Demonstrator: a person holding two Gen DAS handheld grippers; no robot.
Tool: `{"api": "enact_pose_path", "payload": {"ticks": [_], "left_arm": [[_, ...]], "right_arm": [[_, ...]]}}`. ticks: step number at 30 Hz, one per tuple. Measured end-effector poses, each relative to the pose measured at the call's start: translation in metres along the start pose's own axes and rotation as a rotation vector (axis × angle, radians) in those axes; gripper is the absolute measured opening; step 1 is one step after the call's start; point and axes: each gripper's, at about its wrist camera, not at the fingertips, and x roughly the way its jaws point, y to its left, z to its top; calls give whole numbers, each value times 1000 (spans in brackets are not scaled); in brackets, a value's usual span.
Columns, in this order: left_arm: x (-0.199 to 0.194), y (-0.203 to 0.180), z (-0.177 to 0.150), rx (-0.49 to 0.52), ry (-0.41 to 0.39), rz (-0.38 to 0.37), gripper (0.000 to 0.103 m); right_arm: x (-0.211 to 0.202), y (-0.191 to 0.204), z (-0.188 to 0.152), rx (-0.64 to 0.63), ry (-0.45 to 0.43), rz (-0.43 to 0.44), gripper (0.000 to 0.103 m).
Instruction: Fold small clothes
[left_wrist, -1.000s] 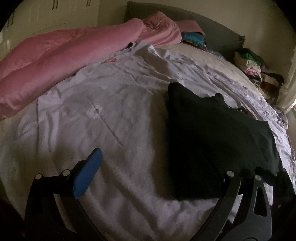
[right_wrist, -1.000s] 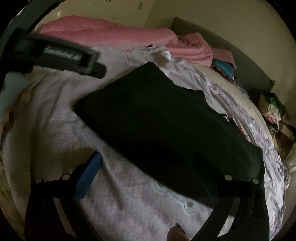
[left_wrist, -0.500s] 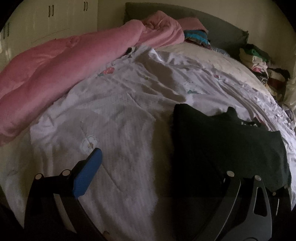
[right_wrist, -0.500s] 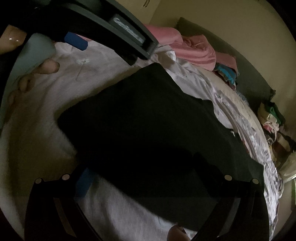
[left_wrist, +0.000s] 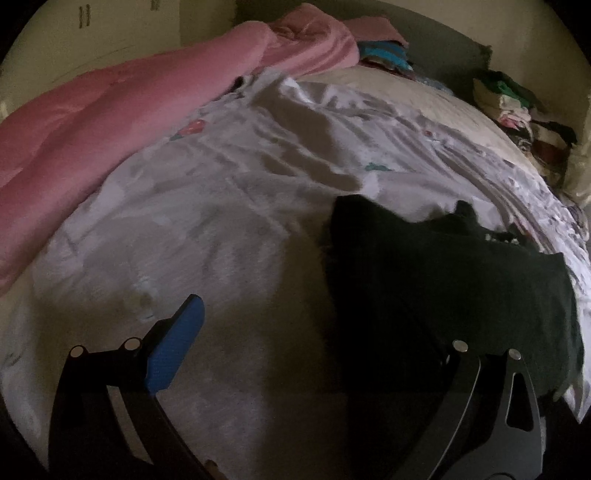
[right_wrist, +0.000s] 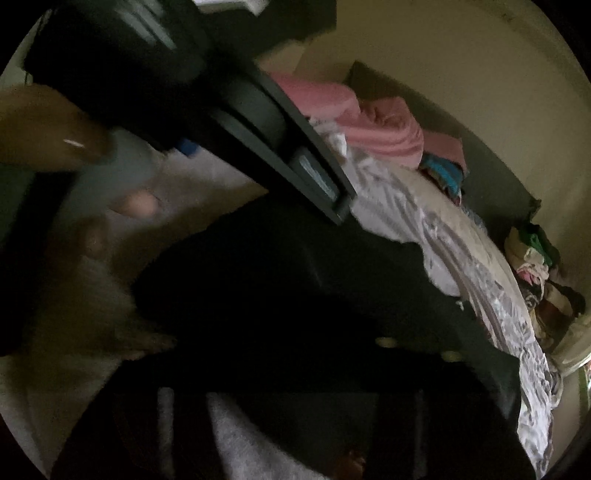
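Dark garment (left_wrist: 443, 291) lies flat on white bedsheet (left_wrist: 221, 229), long axis running near-left to far-right; left gripper (left_wrist: 317, 350) spread wide, near edge of cloth between its fingers; right gripper too dark to judge; pink duvet (left_wrist: 110, 122) beyond; clothes pile (left_wrist: 517, 107) farthest right.

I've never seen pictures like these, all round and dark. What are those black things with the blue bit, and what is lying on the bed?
A person holds grabbing tongs in each hand, and each has a little camera looking along its two fingers. One picture is from the left tongs: they are open, with a blue pad on one finger, holding nothing. The other is from the right tongs, too dark and blurry to tell open or shut. On the white sheet lies a dark garment, waiting to be folded. A pink blanket is at the side, and a pile of clothes at the far corner.
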Motion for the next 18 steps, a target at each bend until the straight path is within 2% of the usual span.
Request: {"api": "enact_pose_path", "payload": {"ticks": [2, 8, 12, 13, 14, 15, 16, 17, 18], "left_arm": [[3, -6, 4, -2, 12, -35, 94], [14, -27, 11, -3, 65, -98, 94], [13, -39, 10, -31, 82, -183, 92], [12, -41, 10, -41, 83, -205, 88], [9, -45, 11, -62, 87, -247, 74], [8, -47, 11, -77, 93, -276, 53], [6, -50, 11, -94, 104, -313, 45], [3, -54, 12, -103, 110, -338, 31], [-4, -63, 13, -94, 103, -351, 24]], "right_arm": [[-7, -6, -1, 22, -31, 4, 23], [-28, -22, -8, 63, -88, 9, 16], [-40, -34, -14, 102, -122, 9, 14], [-44, -38, -16, 113, -131, 9, 14], [-47, -42, -18, 124, -139, 8, 13], [-50, -45, -19, 135, -145, 8, 13], [-54, -50, -21, 153, -152, 10, 13], [-58, -55, -23, 175, -158, 15, 13], [-62, -58, -26, 188, -162, 15, 13]]}}
